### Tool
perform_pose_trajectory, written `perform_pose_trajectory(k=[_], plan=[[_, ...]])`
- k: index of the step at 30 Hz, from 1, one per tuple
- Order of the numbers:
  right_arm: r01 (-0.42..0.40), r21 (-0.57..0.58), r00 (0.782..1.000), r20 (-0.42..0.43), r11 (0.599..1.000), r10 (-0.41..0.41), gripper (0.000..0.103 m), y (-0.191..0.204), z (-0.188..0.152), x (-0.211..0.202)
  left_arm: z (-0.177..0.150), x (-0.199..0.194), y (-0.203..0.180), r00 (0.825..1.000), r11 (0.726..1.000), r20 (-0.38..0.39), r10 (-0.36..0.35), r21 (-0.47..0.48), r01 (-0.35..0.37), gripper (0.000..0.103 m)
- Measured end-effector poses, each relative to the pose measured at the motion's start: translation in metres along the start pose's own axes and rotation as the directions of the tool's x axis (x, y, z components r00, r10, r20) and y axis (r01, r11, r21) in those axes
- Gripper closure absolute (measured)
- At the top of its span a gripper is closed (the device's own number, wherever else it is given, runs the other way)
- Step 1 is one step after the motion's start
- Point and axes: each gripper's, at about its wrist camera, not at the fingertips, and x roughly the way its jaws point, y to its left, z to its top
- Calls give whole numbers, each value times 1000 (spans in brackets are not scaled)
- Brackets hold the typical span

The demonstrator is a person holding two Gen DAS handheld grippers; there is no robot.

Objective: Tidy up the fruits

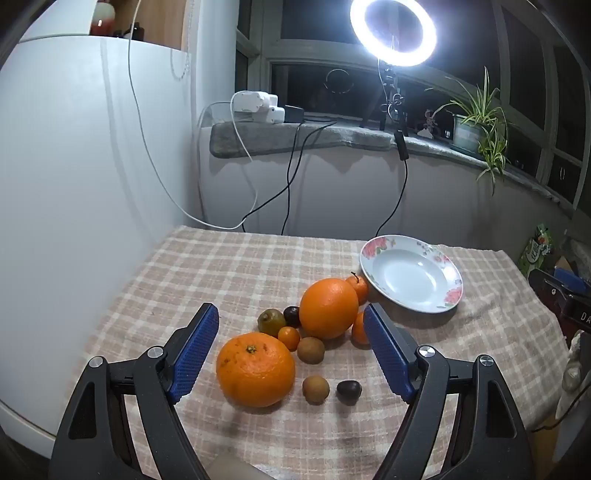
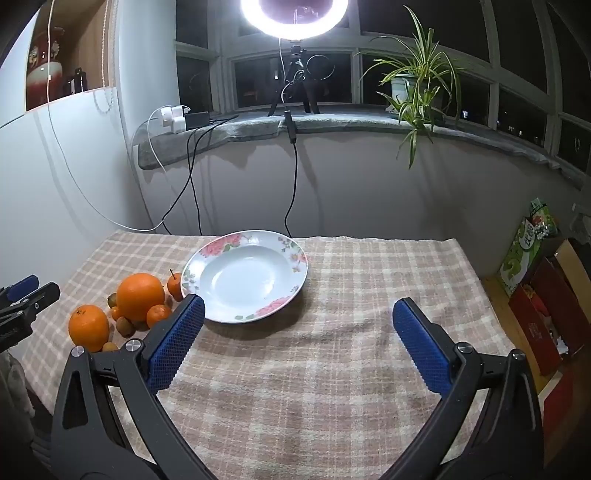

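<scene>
A pile of fruit lies on the checked tablecloth: a near orange, a far orange, small tangerines, brown kiwis and dark plums. A flowered white plate stands empty behind them to the right. My left gripper is open above the pile, holding nothing. In the right wrist view the plate is ahead and the fruit is at the left. My right gripper is open and empty over bare cloth right of the plate.
A white cabinet stands left of the table. A ring light, chargers with hanging cables and a potted plant are on the windowsill behind. Boxes sit on the floor at the right.
</scene>
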Motion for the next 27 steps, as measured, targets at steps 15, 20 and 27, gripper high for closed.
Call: perform_pose_trajectory(k=[15,20,27], plan=[[37,14,999,-4,999,-37,0,-3,-1,-2,0,-3,0,1000,1000,7,-5,-3,5,22],[43,17,999,-2,999,-43,0,-6,0,-4,0,-4,1,1000,1000,10,-5,-3,5,22],[41,17,999,-1,999,-41,0,-6,0,-3,0,-4,1,1000,1000,9,-7,-2,7,22]])
